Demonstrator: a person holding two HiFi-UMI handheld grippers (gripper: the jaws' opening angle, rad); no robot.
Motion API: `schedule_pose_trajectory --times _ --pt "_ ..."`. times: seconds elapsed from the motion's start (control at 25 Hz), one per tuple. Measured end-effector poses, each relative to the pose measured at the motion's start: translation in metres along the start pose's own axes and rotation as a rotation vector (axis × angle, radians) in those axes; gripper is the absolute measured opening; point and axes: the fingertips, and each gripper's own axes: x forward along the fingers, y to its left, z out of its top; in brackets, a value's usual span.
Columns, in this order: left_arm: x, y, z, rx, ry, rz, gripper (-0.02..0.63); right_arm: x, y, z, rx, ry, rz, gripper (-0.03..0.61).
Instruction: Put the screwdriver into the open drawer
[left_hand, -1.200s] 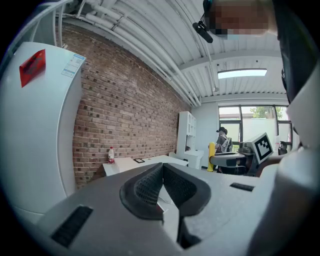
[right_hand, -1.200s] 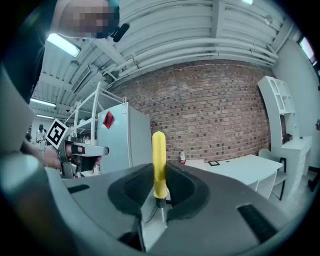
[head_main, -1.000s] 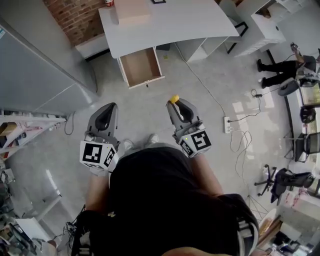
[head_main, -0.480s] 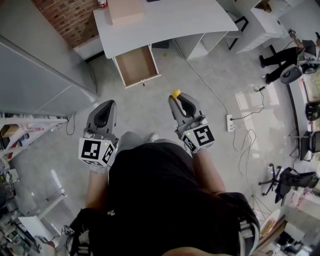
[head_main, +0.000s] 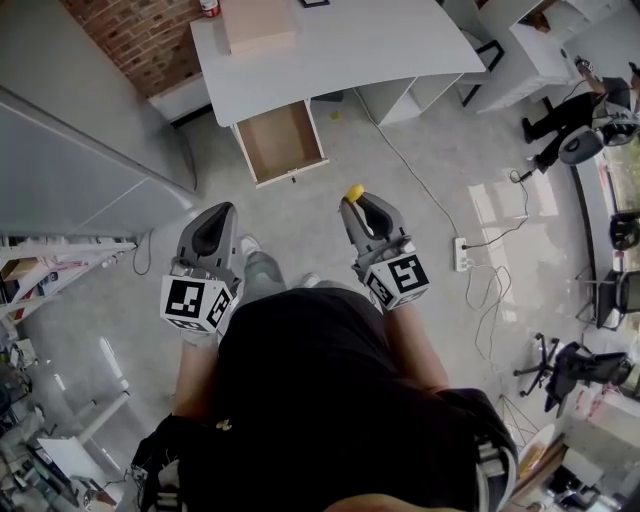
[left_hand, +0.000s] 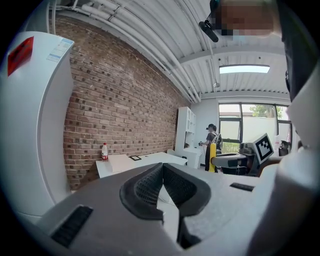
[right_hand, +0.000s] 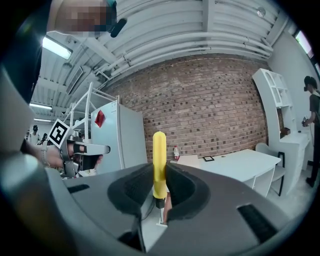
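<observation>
One screwdriver (right_hand: 159, 165) clamped in my right gripper (head_main: 360, 203); left gripper (head_main: 218, 216) closed, empty. One open drawer (head_main: 281, 141); my foot (head_main: 250, 247) has stepped forward.

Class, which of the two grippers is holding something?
The right gripper, shut on the yellow-handled screwdriver; the left gripper shows closed jaws with nothing between them.

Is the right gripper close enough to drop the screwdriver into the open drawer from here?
Probably not yet. The right gripper, shut on the screwdriver, hangs well short of the open drawer. Only floor lies between them, so stepping closer should do it.
</observation>
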Motion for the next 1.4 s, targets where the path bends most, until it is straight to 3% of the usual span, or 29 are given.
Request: schedule_pose_trajectory --times 0.84,1.04,1.4 --pt "0.058 0.222 0.02 -0.031 0.008 -0.045 0.003 0.239 0.043 0.02 0.006 0.038 -0.002 0.081" --pt "0.065 0.242 0.013 -0.049 0.03 -0.04 0.003 0.264 0.047 0.015 0.001 0.075 0.02 0.081" --pt "0.092 0.235 0.002 -0.095 0.081 -0.006 0.003 0.285 0.021 0.001 0.043 0.151 0.083 0.081"
